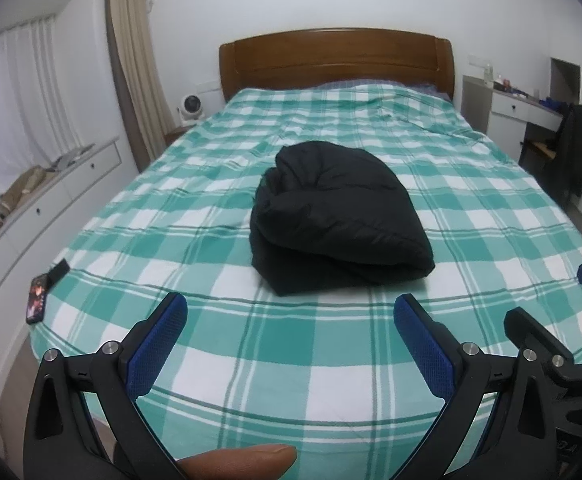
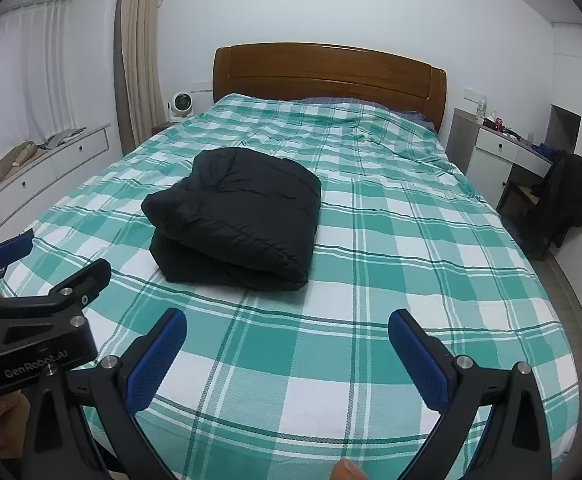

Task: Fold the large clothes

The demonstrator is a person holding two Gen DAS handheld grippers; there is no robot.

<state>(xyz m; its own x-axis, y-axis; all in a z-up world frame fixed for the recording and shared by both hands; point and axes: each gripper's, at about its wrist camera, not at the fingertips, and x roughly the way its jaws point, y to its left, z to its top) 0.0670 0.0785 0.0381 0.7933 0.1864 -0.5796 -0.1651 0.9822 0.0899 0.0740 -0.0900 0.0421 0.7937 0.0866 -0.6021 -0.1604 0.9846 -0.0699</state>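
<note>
— Starting from the left: the left gripper [image 1: 291, 312] has its jaws spread wide, holding nothing, low over the foot of the bed [image 1: 251, 360].

— And the black jacket [image 1: 337, 220]?

— Folded in a bundle mid-bed, ahead of both, apart from them, long axis toward the headboard [image 1: 335, 60].

— The right gripper [image 2: 287, 320]?

— Jaws also spread, empty. From it the bundle lies ahead-left; I'd judge the left gripper faces it more squarely.
</note>
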